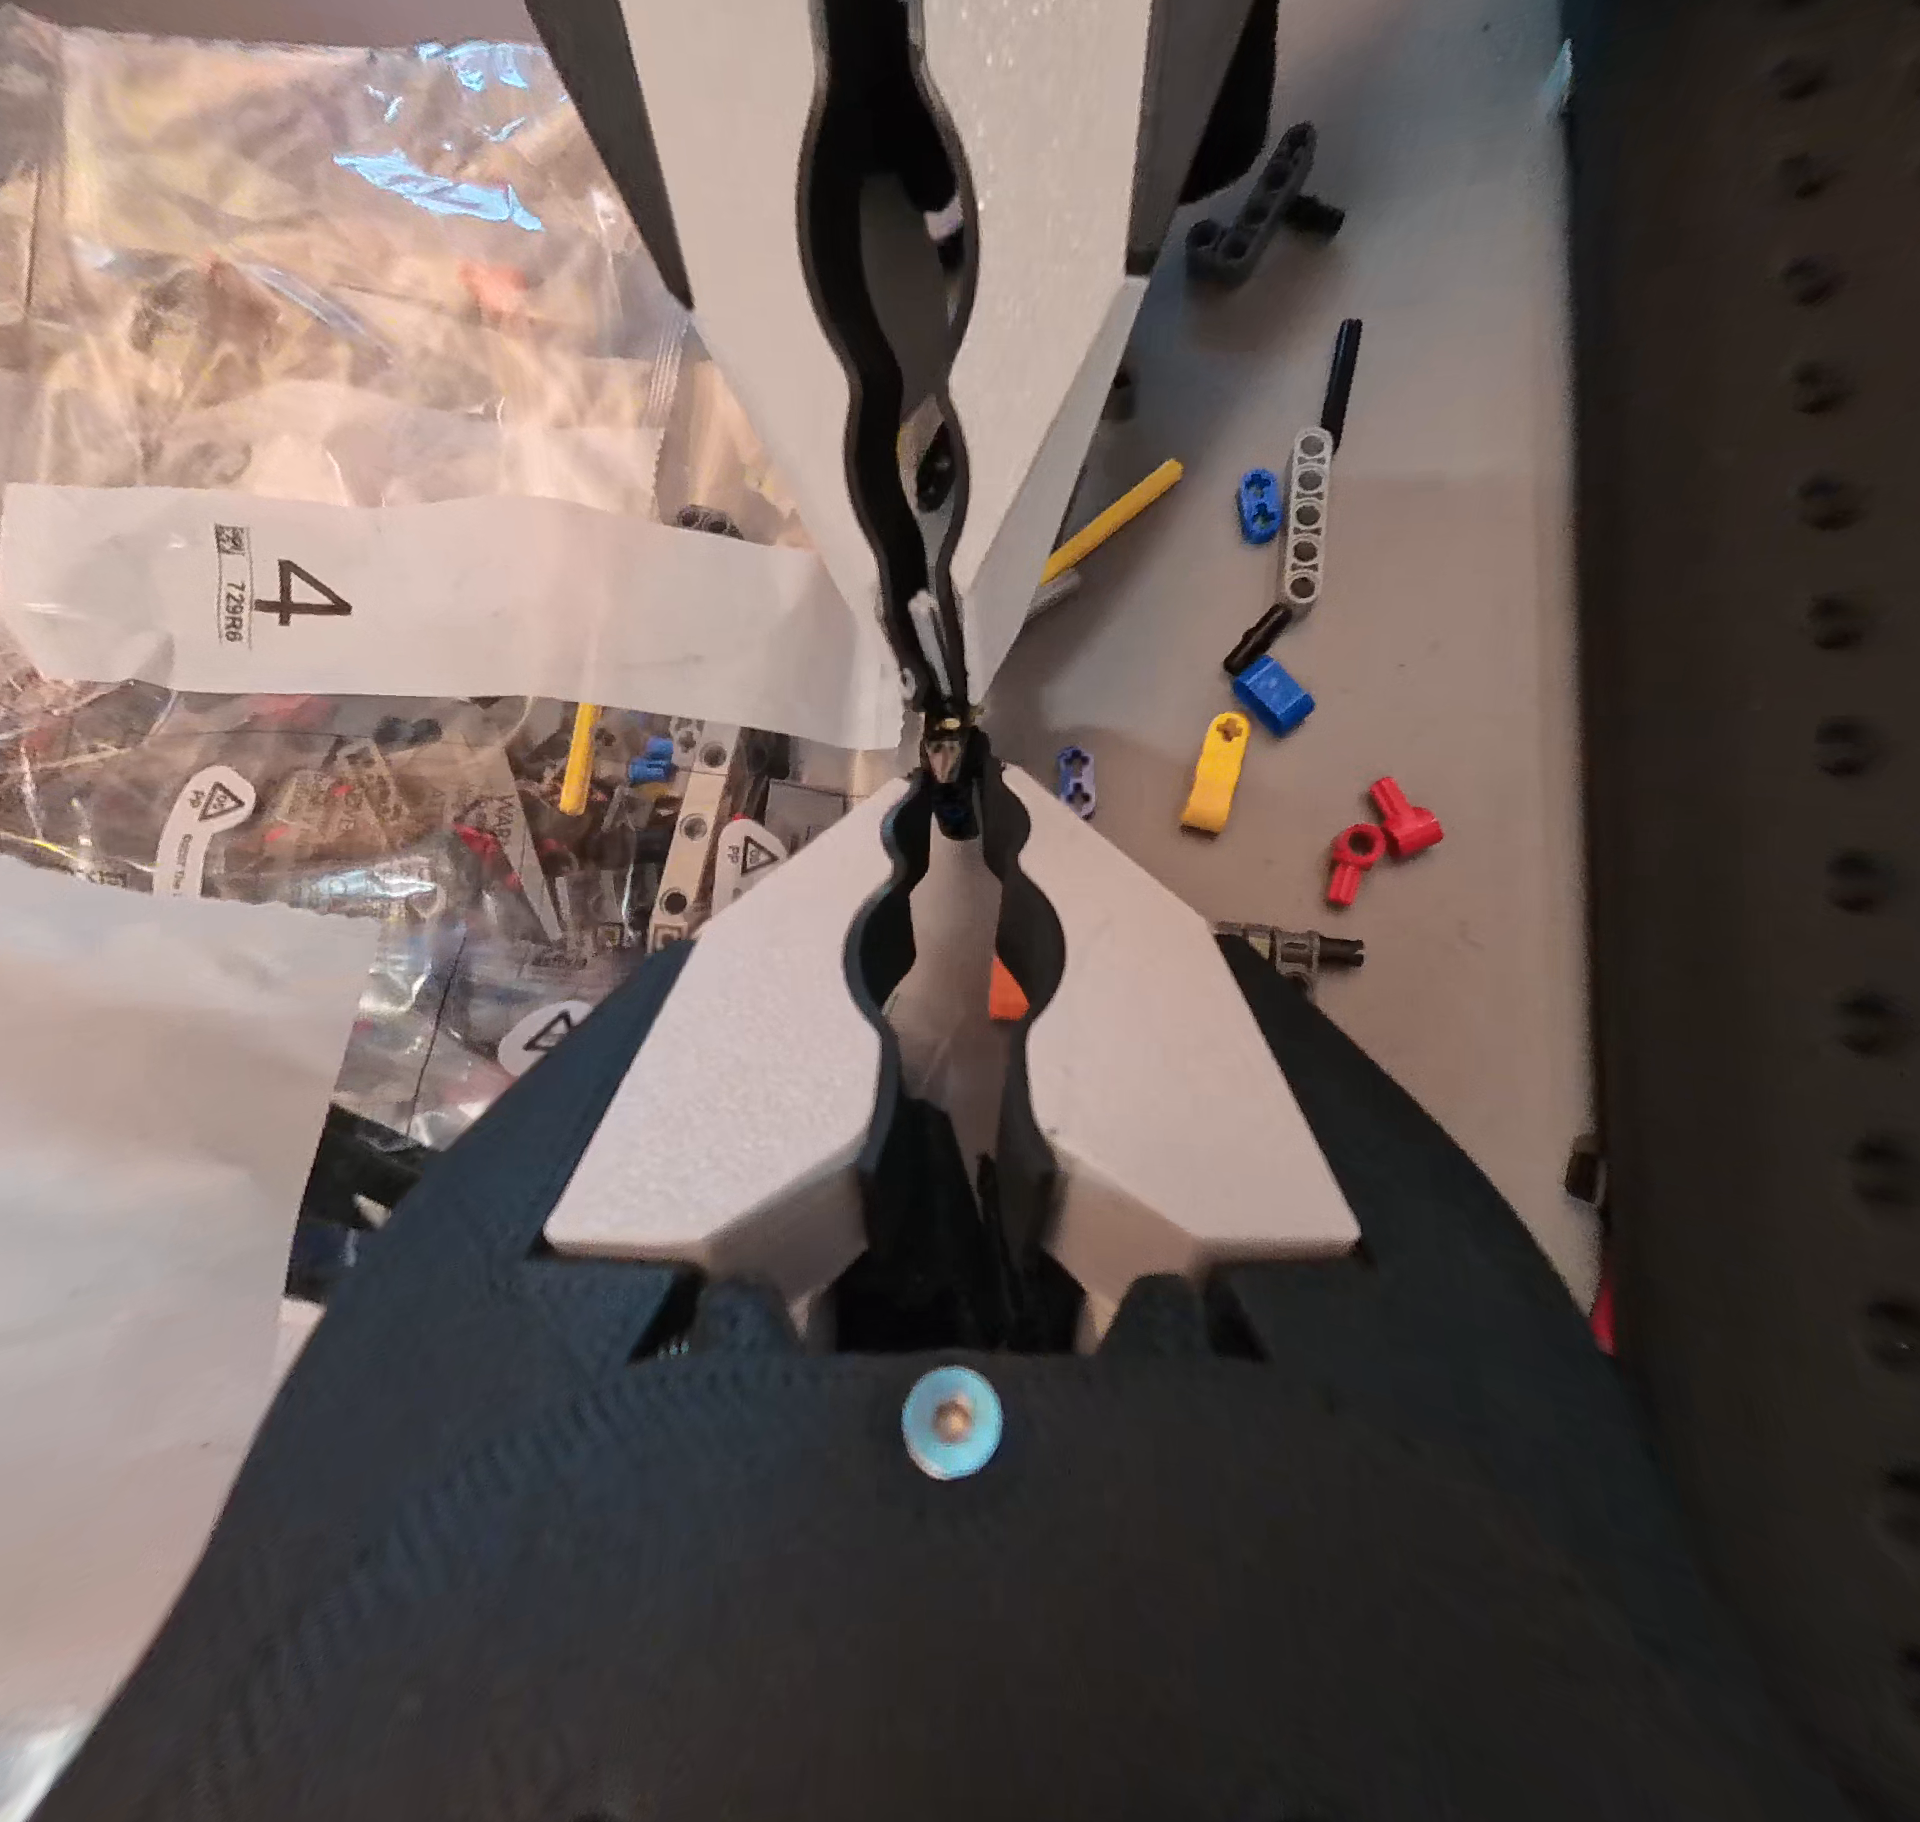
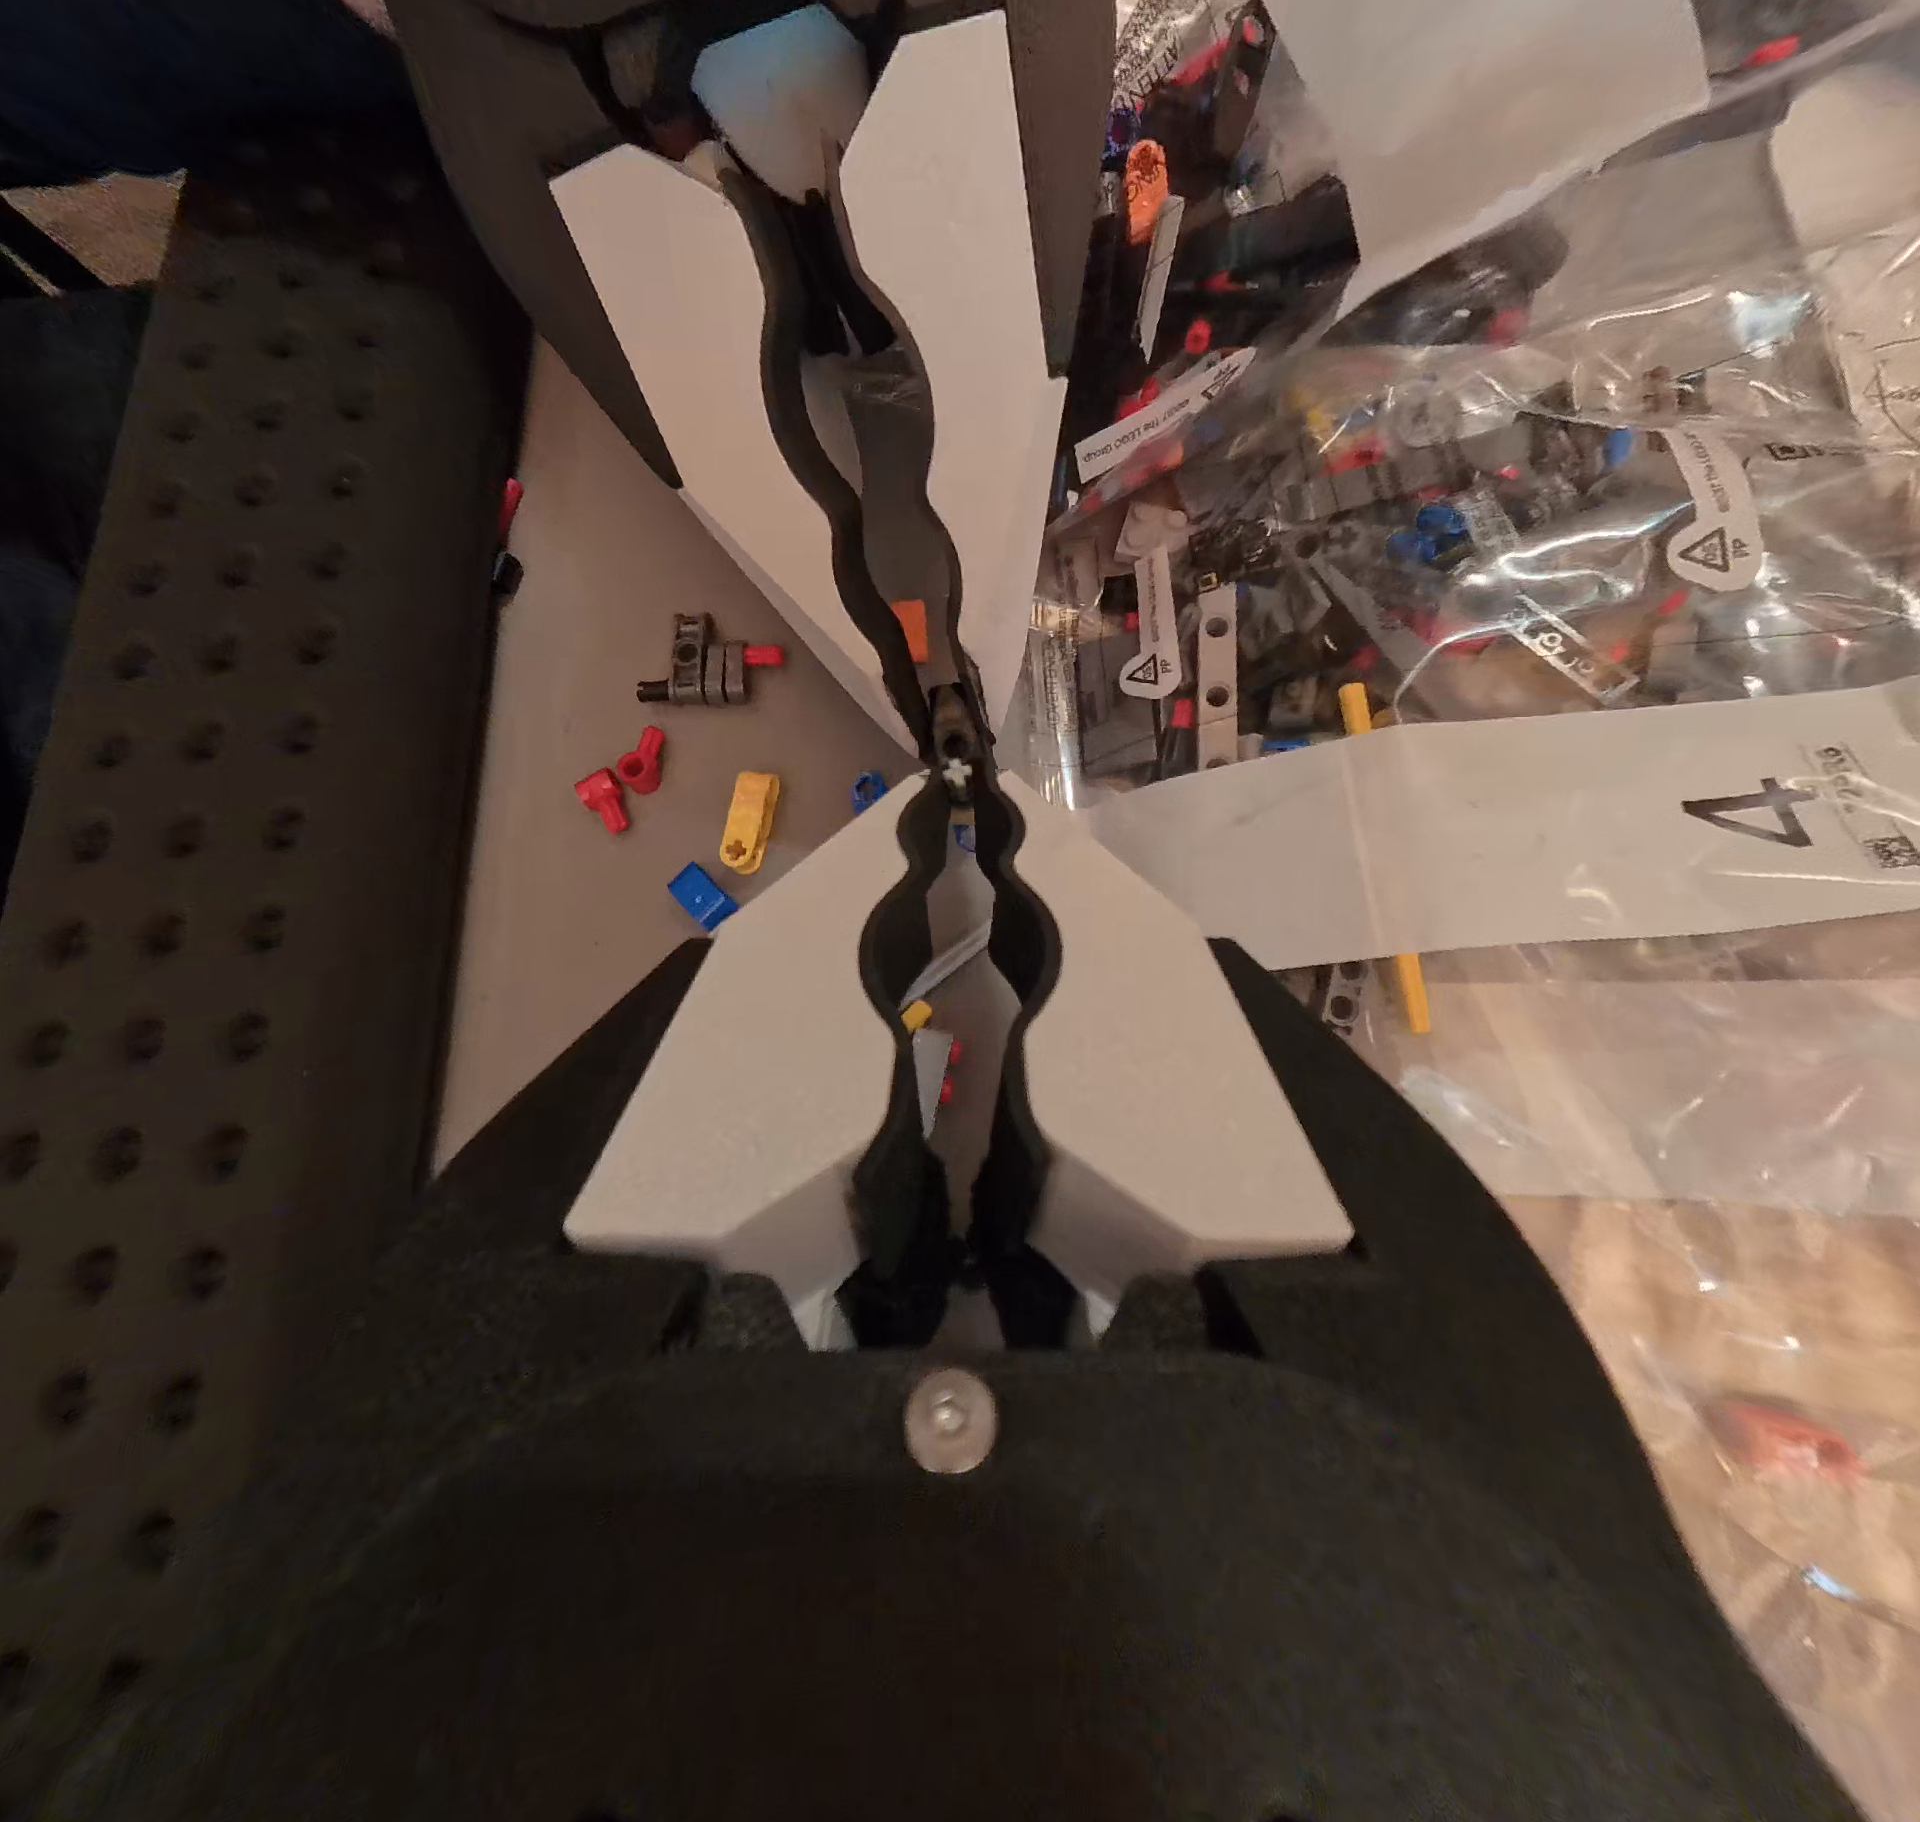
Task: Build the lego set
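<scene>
The two grippers met tip to tip above the bench (image 1: 1382,1034). The left gripper (image 1: 951,785) had its fingers (image 1: 1101,941) pressed together on a small dark lego piece (image 1: 948,738) at the very tips. The right gripper (image 2: 961,801) came in from the other side, and its fingers (image 2: 1122,993) were squeezed shut on a small black piece with a white cross end (image 2: 957,770). The two little pieces touched each other right between the tips, up in the air over the bench.

On the bench lay loose lego bits. There were two red connectors (image 1: 1387,834), a yellow piece (image 1: 1218,770), a blue block (image 1: 1276,692), a long grey beam with holes (image 1: 1304,515), a thin yellow rod (image 1: 1117,515) and a black rod (image 1: 1342,380). A small grey and black built part with a red pin (image 2: 712,671) sat near the red connectors.

Clear plastic bags full of lego parts (image 2: 1455,546) lay on the other side. One bag had a white strip (image 1: 416,609) across it. A dark board with rows of holes (image 2: 208,733) ran along the edge of the bench.
</scene>
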`<state>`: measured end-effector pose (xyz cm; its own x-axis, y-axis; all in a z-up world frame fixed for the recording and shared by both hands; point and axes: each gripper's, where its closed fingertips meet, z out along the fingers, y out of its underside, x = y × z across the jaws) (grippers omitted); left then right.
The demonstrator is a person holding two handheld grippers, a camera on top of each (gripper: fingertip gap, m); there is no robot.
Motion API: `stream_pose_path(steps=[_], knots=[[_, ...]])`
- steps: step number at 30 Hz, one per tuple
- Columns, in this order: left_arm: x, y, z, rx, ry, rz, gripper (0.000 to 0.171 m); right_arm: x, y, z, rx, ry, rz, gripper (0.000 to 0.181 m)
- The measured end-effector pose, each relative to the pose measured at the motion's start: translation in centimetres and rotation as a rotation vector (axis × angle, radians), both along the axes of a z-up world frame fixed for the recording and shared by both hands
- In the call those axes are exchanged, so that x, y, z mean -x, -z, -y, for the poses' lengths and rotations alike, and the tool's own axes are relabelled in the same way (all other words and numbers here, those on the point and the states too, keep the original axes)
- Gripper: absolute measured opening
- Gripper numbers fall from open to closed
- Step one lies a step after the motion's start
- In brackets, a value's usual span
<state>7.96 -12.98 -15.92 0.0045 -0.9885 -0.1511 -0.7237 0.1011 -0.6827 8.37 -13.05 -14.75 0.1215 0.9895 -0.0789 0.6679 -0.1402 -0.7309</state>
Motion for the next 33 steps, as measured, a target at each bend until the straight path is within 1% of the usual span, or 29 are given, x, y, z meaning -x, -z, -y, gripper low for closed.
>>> stream_pose_path(steps=[2,4,6,9,11,13,15,16,17,19,21,23,25,27,31,32,33], knots=[[0.5,1.4,0.1,-0.019,0.012,-0.078,0.009,0.3,1.2,0.1,0.017,-0.003,0.042,0.004],[0.5,1.4,0.2,0.0,0.014,-0.062,0.007,0.6,1.2,0.1,-0.076,-0.009,0.103,0.004],[0.5,1.4,0.1,-0.004,0.008,-0.067,0.007,0.6,1.2,0.0,-0.011,0.012,0.058,0.003],[0.6,1.4,0.2,0.028,0.005,-0.038,0.008,0.8,1.1,0.0,0.022,0.014,0.008,0.004],[0.6,1.4,0.2,-0.009,0.019,-0.056,0.007,0.9,0.7,0.2,0.009,0.002,-0.004,0.003],[0.6,1.4,0.2,0.034,0.021,-0.037,0.007,0.6,0.2,0.2,0.032,0.005,-0.015,0.003],[0.6,1.4,0.2,0.048,0.027,-0.024,0.008,0.4,-0.1,0.1,0.014,-0.001,-0.021,0.008],[0.5,1.4,0.3,0.056,0.029,-0.021,0.008,0.5,0.0,0.0,0.015,-0.001,-0.018,0.008],[0.4,1.4,0.3,0.057,0.032,-0.023,0.008,0.5,0.4,0.1,0.004,-0.008,0.001,0.003],[0.5,1.4,0.3,0.04,0.038,-0.033,0.008,0.7,0.6,0.0,-0.023,-0.016,0.014,0.002],[0.3,1.3,0.2,0.041,0.034,-0.025,0.009,0.6,0.5,0.0,-0.007,-0.017,0.009,0.002],[0.0,1.1,0.2,0.026,0.032,-0.009,0.016,0.7,0.0,-0.1,0.024,-0.006,-0.035,0.002],[-0.3,0.8,0.0,0.027,0.021,0.014,0.023,1.0,-1.5,0.1,0.051,-0.006,-0.12,0.002],[-0.6,0.0,0.0,0.03,0.018,0.064,0.013,1.0,-2.4,0.0,0.071,0.007,-0.171,0.002],[-0.9,-0.3,0.1,0.066,0.009,0.09,0.012,1.3,-2.8,0.0,0.14,0.014,-0.225,0.002],[-0.9,-0.4,0.1,0.08,0.008,0.093,0.012,1.3,-3.1,-0.1,0.129,0.018,-0.239,0.007],[-0.9,-0.4,0.0,0.071,0.004,0.089,0.012,1.4,-3.4,-0.1,0.121,0.011,-0.253,0.007]])
